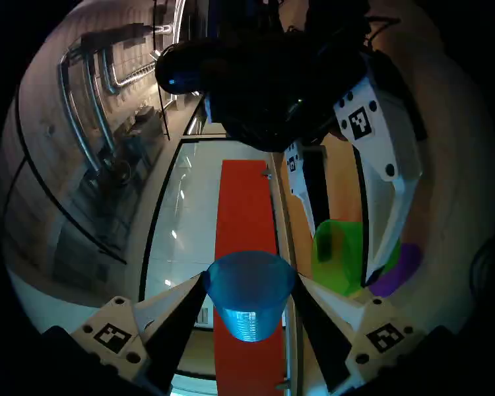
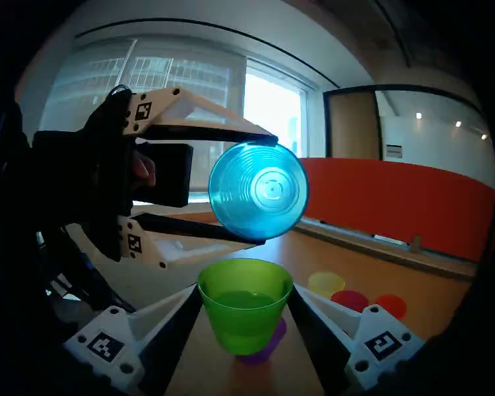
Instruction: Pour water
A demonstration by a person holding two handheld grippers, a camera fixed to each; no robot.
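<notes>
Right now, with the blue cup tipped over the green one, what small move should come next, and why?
Probably roll the left gripper back to stand the blue cup upright. It lies on its side above the green cup, which already seems to hold liquid, and no stream is visible between them.

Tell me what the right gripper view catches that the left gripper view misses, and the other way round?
Right gripper view: yellow disc, red disc and orange disc on the wooden table, liquid inside the green cup, the underside of the blue cup. Left gripper view: that cup's open mouth, grey bars. Shared: blue cup in the left gripper, green cup in the right gripper, the red panel, a purple object.
</notes>
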